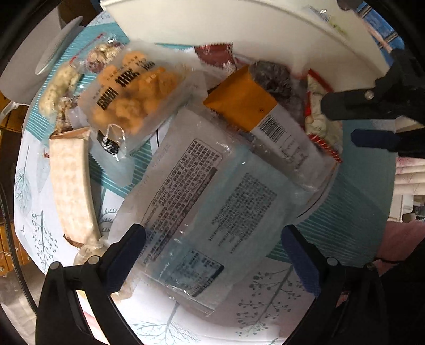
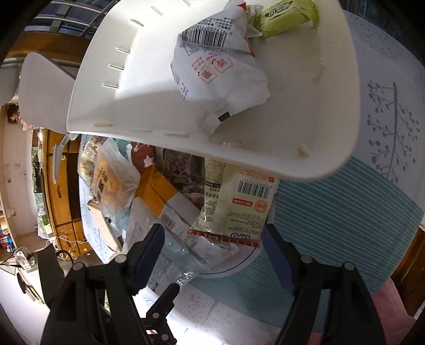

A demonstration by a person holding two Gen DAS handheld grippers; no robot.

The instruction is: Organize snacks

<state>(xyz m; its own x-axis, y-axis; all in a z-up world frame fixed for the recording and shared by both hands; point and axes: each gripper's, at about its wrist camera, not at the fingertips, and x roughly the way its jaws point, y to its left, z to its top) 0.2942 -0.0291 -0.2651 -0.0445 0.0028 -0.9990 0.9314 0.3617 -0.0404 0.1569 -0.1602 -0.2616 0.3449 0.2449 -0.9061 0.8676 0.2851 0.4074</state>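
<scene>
While the left gripper [image 1: 212,254] hangs over the snack pile with its jaws spread wide and pressing on nothing, a large clear packet [image 1: 202,201] printed with blocks of text lies flat on the patterned tablecloth [image 1: 353,201] between its fingers. The right gripper [image 2: 212,254] is also released, its fingers either side of a cream packet with a red-edged seal [image 2: 236,209] that lies near the front wall of the white basket [image 2: 305,127]. Inside that basket lie a white barcode packet [image 2: 217,66] and, at its far right, a green wrapped snack [image 2: 287,16], while an orange-and-white packet [image 1: 249,106] and a bag of golden puffs [image 1: 135,93] remain on the cloth to the left.
</scene>
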